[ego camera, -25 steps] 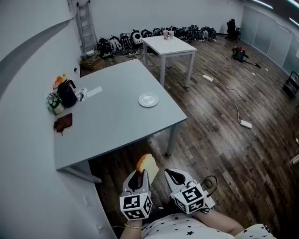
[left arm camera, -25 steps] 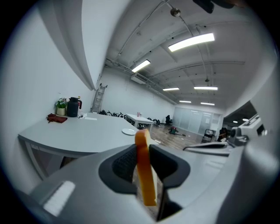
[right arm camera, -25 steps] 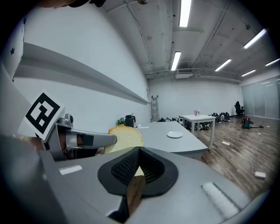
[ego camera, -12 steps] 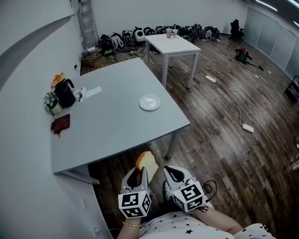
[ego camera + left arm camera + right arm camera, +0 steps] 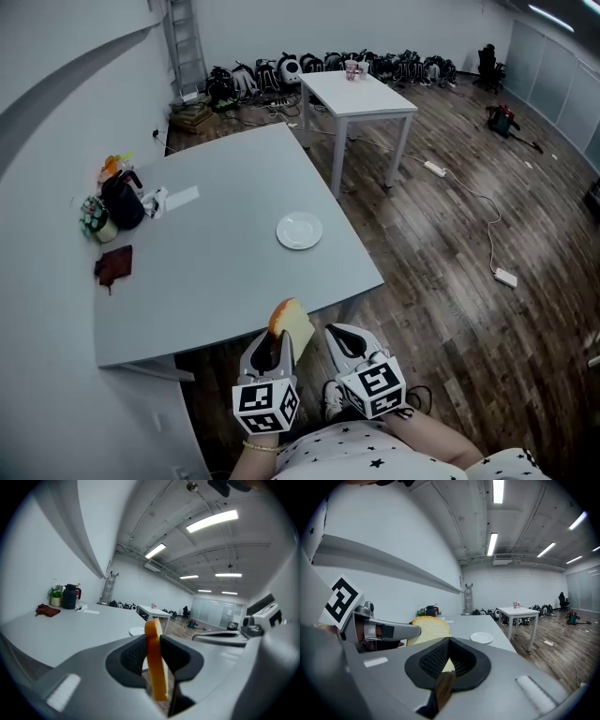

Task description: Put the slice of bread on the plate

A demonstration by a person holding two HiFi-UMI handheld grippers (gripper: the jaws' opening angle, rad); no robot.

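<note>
Step in hand: carrying, judged roughly midway, with nothing set down yet.

Gripping the bread [image 5: 292,325] in the left gripper [image 5: 275,347], with both pads [image 5: 133,654] pressed on its faces. Holding the slice upright and edge-on at low centre of the head view, just short of the near edge of the table [image 5: 216,277].

Keeping the right gripper [image 5: 347,342] closed on nothing, just right of the left.

Noting the plate [image 5: 299,230] at mid-frame, toward the table's right side, bare and well apart from the bread.

Next, as judged:
- Reaching up-frame across the table edge and lowering over the plate.
- Tipping the slice flat before parting the jaws. Otherwise likely landing on edge and toppling off the rim.

Materials:
- Bread: pale soft crumb, orange-brown crust, domed top. Probably dents under a hard squeeze.
- Plate: small, round, white, glossy, with a shallow rim.
- Table: flat matte grey, smooth.
- Pads: black, ribbed.
</note>
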